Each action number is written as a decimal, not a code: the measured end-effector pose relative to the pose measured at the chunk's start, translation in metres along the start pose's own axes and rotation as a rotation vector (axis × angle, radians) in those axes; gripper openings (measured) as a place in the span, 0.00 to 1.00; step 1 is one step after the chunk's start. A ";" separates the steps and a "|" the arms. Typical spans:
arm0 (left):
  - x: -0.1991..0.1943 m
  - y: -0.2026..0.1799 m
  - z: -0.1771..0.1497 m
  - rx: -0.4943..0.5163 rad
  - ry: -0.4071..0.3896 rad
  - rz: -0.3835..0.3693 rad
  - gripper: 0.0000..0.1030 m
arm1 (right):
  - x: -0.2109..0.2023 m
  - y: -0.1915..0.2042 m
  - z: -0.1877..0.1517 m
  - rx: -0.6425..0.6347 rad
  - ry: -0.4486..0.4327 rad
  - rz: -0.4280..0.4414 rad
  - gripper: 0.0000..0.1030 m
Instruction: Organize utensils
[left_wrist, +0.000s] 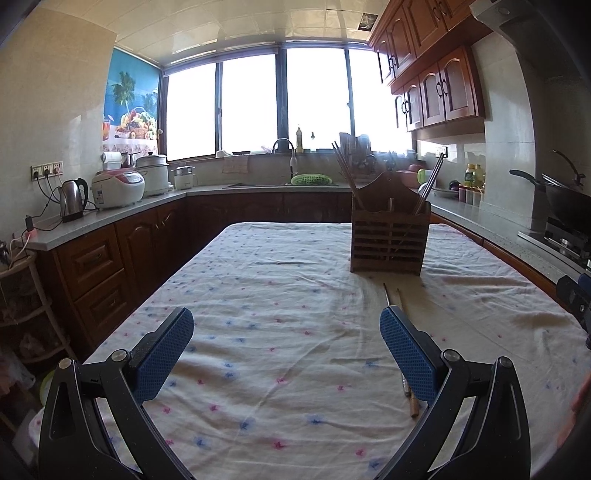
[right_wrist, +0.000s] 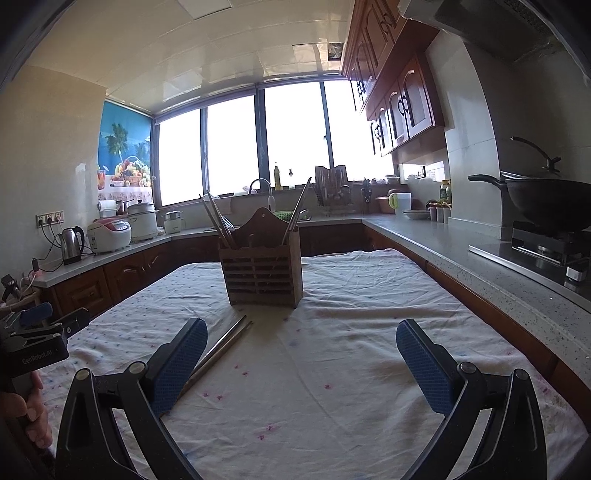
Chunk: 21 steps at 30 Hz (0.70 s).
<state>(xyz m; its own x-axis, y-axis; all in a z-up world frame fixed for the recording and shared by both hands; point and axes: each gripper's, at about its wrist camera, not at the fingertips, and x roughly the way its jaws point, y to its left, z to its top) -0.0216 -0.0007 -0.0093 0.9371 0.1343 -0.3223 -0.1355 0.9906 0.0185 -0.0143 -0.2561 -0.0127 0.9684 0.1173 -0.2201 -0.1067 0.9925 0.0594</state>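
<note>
Both claws spread wide, empty. Loose chopsticks (right_wrist: 221, 350) lie at ten o'clock of right gripper (right_wrist: 301, 354); left gripper (left_wrist: 286, 343) has them at three o'clock.

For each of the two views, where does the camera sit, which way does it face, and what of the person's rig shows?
Left wrist: sits behind the open left gripper, facing down the table to the window; wooden holder ahead right, loose chopsticks by its right finger.
Right wrist: sits behind the open right gripper, same heading; holder ahead left, chopsticks by its left finger, left gripper and hand at left edge.
Shared: holder, chopsticks, table.
</note>
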 end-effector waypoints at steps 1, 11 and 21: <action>0.000 0.000 0.000 -0.001 0.002 -0.002 1.00 | 0.000 0.000 0.000 0.000 -0.001 0.000 1.00; 0.001 0.004 -0.001 -0.009 0.005 0.003 1.00 | -0.002 0.000 0.000 -0.003 -0.003 0.005 1.00; 0.000 0.002 0.000 0.001 0.001 -0.001 1.00 | -0.002 0.001 0.000 -0.007 -0.012 0.011 1.00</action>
<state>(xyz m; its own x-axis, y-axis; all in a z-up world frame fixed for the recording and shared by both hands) -0.0223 0.0013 -0.0095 0.9368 0.1331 -0.3235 -0.1341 0.9908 0.0192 -0.0167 -0.2551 -0.0121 0.9697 0.1274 -0.2083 -0.1186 0.9914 0.0546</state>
